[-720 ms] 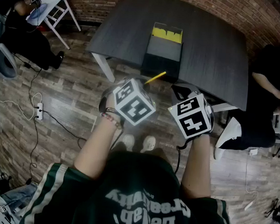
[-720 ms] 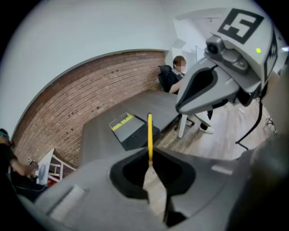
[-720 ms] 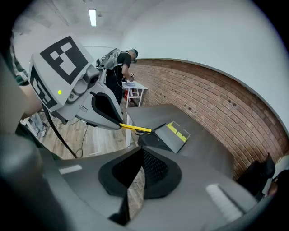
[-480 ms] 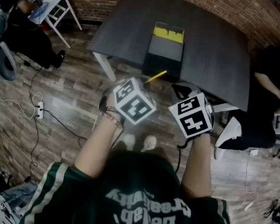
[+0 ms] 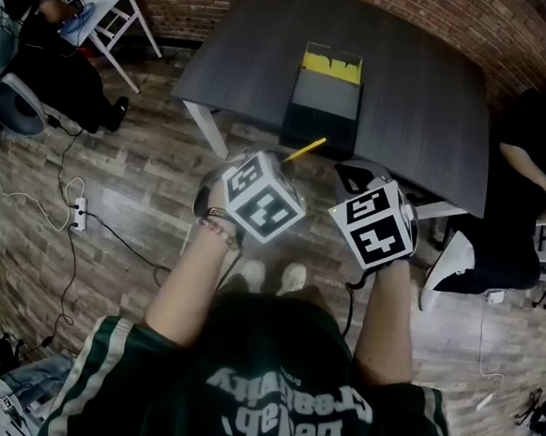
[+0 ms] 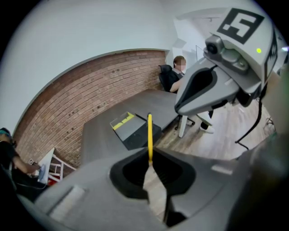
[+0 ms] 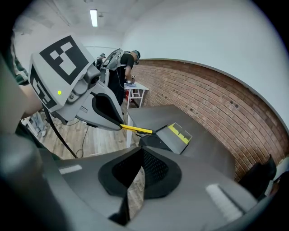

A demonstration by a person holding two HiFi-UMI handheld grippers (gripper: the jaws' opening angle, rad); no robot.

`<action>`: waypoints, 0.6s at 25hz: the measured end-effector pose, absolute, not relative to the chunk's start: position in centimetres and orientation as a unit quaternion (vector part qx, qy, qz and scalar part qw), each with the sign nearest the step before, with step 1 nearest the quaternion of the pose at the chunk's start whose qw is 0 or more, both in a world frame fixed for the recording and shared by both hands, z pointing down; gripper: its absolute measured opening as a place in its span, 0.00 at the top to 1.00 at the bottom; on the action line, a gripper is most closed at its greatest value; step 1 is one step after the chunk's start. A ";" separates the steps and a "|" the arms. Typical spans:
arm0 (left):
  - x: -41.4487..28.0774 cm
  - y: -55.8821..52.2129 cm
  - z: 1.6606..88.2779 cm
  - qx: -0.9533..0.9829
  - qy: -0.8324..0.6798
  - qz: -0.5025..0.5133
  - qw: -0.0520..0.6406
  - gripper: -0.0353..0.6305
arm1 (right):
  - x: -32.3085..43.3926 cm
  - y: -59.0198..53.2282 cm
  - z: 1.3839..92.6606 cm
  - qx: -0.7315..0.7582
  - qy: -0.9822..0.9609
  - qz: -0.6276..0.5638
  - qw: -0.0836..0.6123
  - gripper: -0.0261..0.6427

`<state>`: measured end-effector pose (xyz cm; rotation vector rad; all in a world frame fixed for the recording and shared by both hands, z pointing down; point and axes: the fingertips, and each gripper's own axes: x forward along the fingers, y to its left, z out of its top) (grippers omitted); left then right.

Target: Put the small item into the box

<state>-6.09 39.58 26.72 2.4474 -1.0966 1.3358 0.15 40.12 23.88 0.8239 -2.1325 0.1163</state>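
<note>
The dark bench (image 5: 424,93) carries an open black box (image 5: 325,94) at its near edge. Both forearms (image 5: 188,281) reach forward side by side, short of the bench, tongs angled downward. The left tongs (image 6: 150,163) are clamped on a thin yellow stick (image 6: 150,133) that points toward the box. The right tongs (image 7: 142,168) are together and empty.

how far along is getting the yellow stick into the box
Done: the thin yellow stick is clamped in the left gripper. In hand: held in front of the open black box on the dark table. Left: move over the box and release.
</note>
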 end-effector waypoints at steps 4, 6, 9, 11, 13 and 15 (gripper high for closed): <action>-6.3 39.6 26.8 0.815 -0.365 0.445 0.071 0.91 | -0.1 40.2 24.0 0.325 -0.848 0.045 0.417 0.95; -6.5 39.7 26.8 0.815 -0.364 0.445 0.071 0.91 | -0.3 40.2 24.0 0.325 -0.848 0.045 0.416 0.95; -6.8 39.7 26.6 0.815 -0.367 0.444 0.071 0.91 | -0.5 40.1 23.7 0.329 -0.851 0.050 0.407 0.95; -7.0 39.6 26.5 0.815 -0.368 0.443 0.070 0.91 | -0.7 40.0 23.6 0.331 -0.850 0.048 0.408 0.95; -7.2 39.5 26.5 0.815 -0.367 0.443 0.070 0.91 | -0.9 40.0 23.6 0.330 -0.849 0.046 0.410 0.95; -7.4 39.5 26.5 0.816 -0.365 0.443 0.070 0.91 | -1.2 40.0 23.5 0.329 -0.849 0.046 0.410 0.95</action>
